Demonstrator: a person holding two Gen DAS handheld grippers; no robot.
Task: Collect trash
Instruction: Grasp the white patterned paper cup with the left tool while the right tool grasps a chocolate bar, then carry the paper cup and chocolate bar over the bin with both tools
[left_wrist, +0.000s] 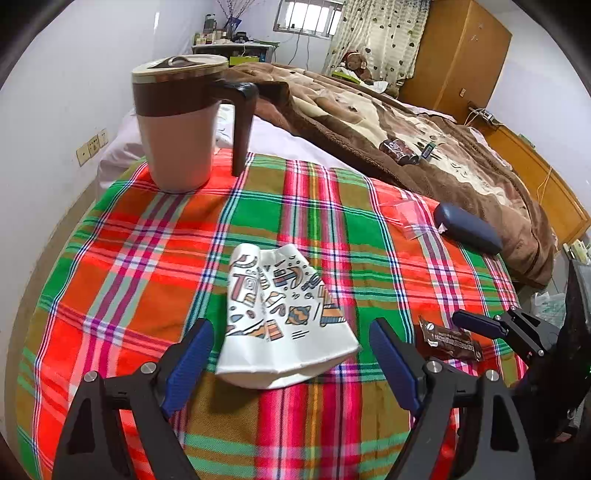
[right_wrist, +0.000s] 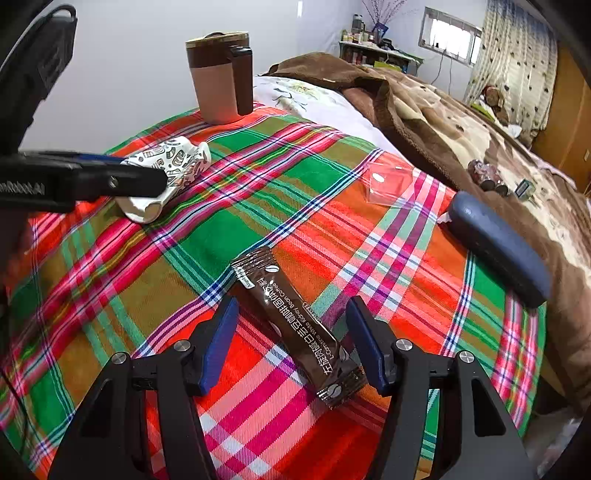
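left gripper (left_wrist: 291, 354) fingers spread, straddling crushed paper cup (left_wrist: 284, 317) | right gripper (right_wrist: 291, 339) fingers spread around coffee sachet (right_wrist: 295, 325), long axis near-right to far-left | both ungrasped

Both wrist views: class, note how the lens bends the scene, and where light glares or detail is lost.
Left wrist view: fisheye bows the plaid tablecloth into a dome, dark corners; the window is blown out; the crushed paper cup is sharp. Right wrist view: same bowing; glare on the coffee sachet; the left tool is dark, with little detail.
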